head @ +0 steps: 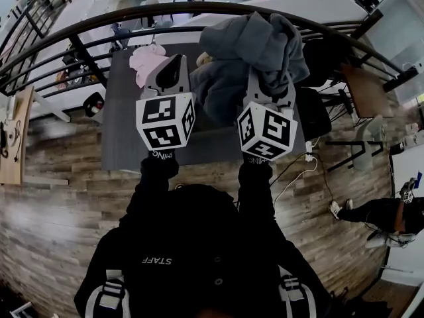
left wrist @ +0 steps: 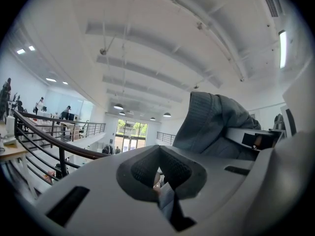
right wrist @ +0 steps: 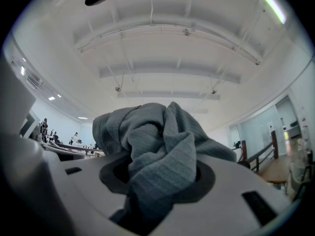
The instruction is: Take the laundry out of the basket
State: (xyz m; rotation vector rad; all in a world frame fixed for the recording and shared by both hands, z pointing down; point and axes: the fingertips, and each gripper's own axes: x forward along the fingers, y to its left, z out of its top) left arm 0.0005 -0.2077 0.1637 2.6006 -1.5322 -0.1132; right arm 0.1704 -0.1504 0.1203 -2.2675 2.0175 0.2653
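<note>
I hold both grippers raised over a grey table (head: pixel 122 134). My right gripper (head: pixel 268 85) is shut on a bunched grey knit garment (head: pixel 255 42), which is lifted high and drapes over the jaws. In the right gripper view the grey garment (right wrist: pixel 157 136) fills the right gripper (right wrist: pixel 157 181). My left gripper (head: pixel 175 61) is beside it on the left. In the left gripper view the left gripper (left wrist: pixel 160 178) has its jaws almost together, with a sliver of pale blue cloth (left wrist: pixel 166 200) in the slit. The grey garment (left wrist: pixel 211 122) rises at the right. I cannot make out a basket.
A pink garment (head: pixel 147 61) lies at the table's far left. A curved black railing (head: pixel 86 28) runs behind the table. A dark chair (head: pixel 311 111) and a white cable (head: pixel 298 171) are at the right. A person's legs (head: pixel 381 214) lie on the wooden floor.
</note>
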